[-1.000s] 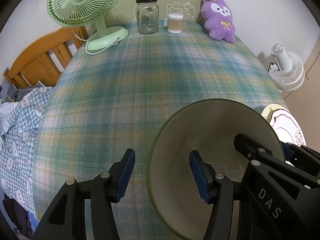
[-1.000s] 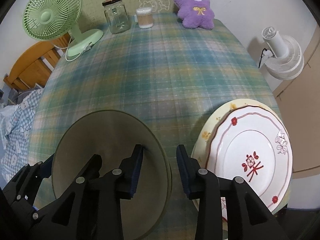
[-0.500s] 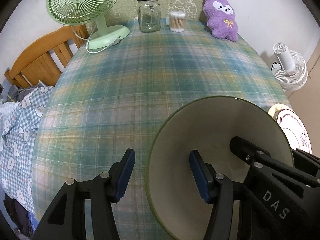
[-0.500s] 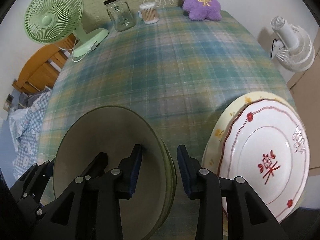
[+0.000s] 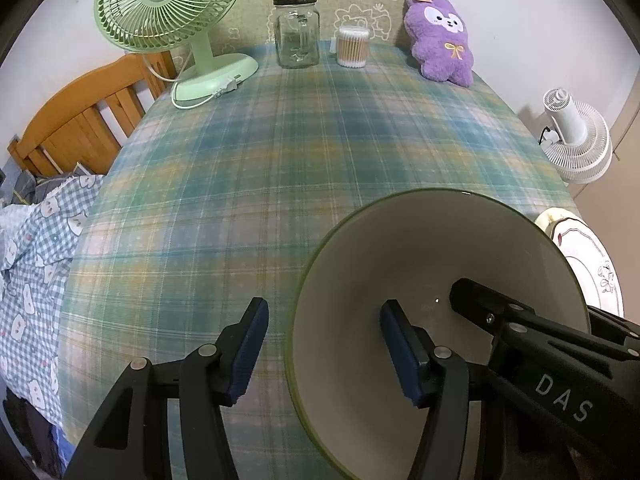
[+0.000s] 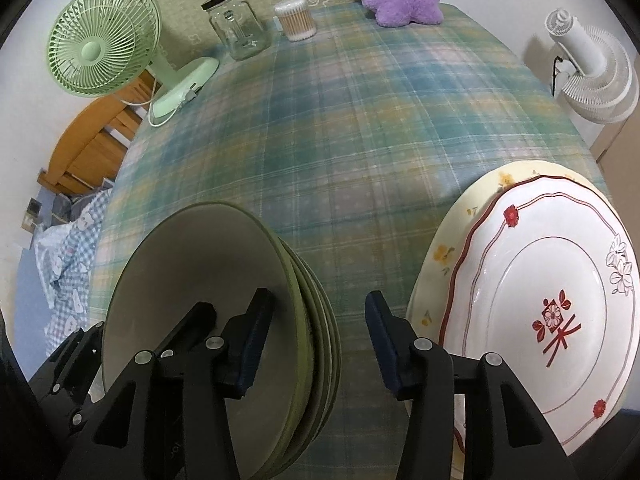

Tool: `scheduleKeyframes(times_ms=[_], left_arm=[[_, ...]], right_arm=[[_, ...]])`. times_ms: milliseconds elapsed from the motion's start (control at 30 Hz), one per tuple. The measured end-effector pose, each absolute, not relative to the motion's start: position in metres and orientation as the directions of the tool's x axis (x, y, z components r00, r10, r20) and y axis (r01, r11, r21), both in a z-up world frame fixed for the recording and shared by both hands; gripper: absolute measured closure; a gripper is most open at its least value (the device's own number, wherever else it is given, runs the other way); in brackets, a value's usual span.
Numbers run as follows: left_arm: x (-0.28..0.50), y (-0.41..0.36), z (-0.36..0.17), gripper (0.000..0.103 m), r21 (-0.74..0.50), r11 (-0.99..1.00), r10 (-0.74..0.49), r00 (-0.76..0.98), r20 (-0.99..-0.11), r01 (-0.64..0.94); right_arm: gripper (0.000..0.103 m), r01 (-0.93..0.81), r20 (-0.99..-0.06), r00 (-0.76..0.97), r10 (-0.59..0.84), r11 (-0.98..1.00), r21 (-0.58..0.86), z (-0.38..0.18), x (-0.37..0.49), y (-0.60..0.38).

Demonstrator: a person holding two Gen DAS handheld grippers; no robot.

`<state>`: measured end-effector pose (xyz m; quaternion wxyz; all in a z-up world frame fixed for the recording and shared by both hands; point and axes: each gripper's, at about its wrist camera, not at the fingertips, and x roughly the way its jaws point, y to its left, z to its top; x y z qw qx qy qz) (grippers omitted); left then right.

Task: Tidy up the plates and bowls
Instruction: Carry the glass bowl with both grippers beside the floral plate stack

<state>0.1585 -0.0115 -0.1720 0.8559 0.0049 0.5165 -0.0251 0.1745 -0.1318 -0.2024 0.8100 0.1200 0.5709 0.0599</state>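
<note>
A stack of green-rimmed cream bowls (image 5: 440, 280) (image 6: 192, 300) stands at the table's near edge. My left gripper (image 5: 320, 344) is open and straddles the bowl's left rim, one finger inside and one outside. My right gripper (image 6: 316, 332) is open and straddles the stack's right rim, its left finger inside the top bowl. To the right, a white plate with red trim (image 6: 560, 320) lies on a cream floral plate (image 6: 444, 256); the plates also show at the right edge of the left wrist view (image 5: 592, 256).
On the plaid tablecloth (image 5: 320, 140) at the back stand a green desk fan (image 5: 172, 12), a glass jar (image 5: 298, 32), a cotton swab tub (image 5: 352, 46) and a purple plush (image 5: 440, 40). A white fan (image 6: 592, 68) is off the right edge, a wooden bed (image 5: 80, 120) left.
My right gripper has opened wider, letting go of the bowl rim. Both views have shifted slightly nearer the table; the bowls now rest stacked.
</note>
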Motion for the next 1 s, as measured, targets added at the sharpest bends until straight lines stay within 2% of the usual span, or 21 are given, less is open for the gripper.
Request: scheduleKeyframes(times_ms=[67,133,200,1000], left_arm=[[0.159,-0.011,-0.172,0.045,-0.019,0.998,-0.041,0.462,-0.886,0.052],[0.159,-0.013,-0.171,0.052,-0.022,0.998,-0.049,0.463,-0.885,0.063],[0.158,-0.017,-0.170,0.065,-0.025,0.997,-0.059,0.466,-0.883,0.079],[0.151,-0.010,-0.164,0.067,-0.050,0.997,-0.072,0.438,-0.896,0.062]], right_arm=[[0.054,0.043,-0.909,0.338,0.243,0.961,0.273,-0.203,0.175,-0.132],[0.059,0.033,-0.908,0.337,0.249,0.961,0.276,-0.202,0.175,-0.129],[0.068,0.021,-0.905,0.337,0.258,0.959,0.281,-0.201,0.175,-0.126],[0.067,0.068,-0.922,0.307,0.235,0.961,0.268,-0.196,0.166,-0.118]])
